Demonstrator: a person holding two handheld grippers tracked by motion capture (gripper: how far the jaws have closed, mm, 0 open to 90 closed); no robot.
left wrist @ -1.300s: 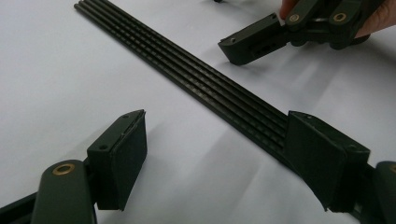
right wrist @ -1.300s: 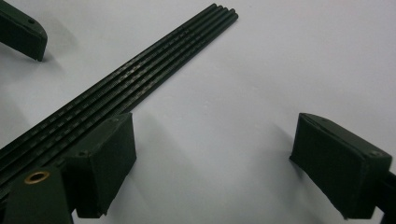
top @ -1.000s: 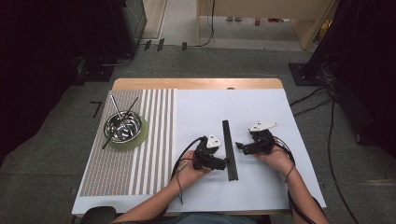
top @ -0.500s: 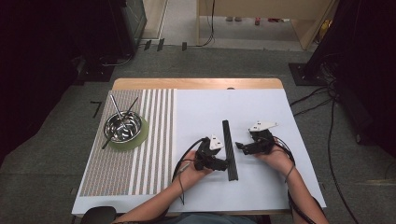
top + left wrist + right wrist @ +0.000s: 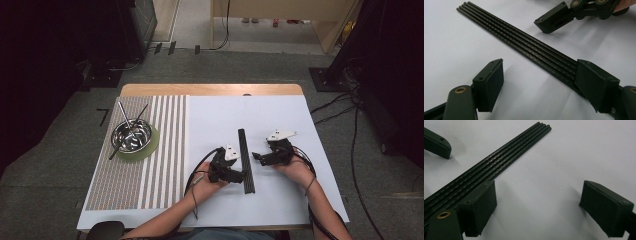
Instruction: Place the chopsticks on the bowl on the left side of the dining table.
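Observation:
Several thin black ridged rods [image 5: 245,160] lie side by side as one long strip on the white sheet. My left gripper [image 5: 237,176] rests at the strip's left side near its front end. It is open, and its right pad [image 5: 596,85] sits over the rods [image 5: 524,42] while the left pad [image 5: 490,83] is on bare sheet. My right gripper [image 5: 258,158] lies just right of the strip, also open. Its left pad [image 5: 479,210] stands against the rods [image 5: 499,165] and its right pad [image 5: 606,207] is well apart on the sheet. Neither gripper holds anything.
A steel bowl [image 5: 131,135] with utensils in it stands on a green round mat [image 5: 150,147] on the striped placemat [image 5: 155,170] at the left. The white sheet [image 5: 220,115] covers the rest of the table. Cables trail from both grippers.

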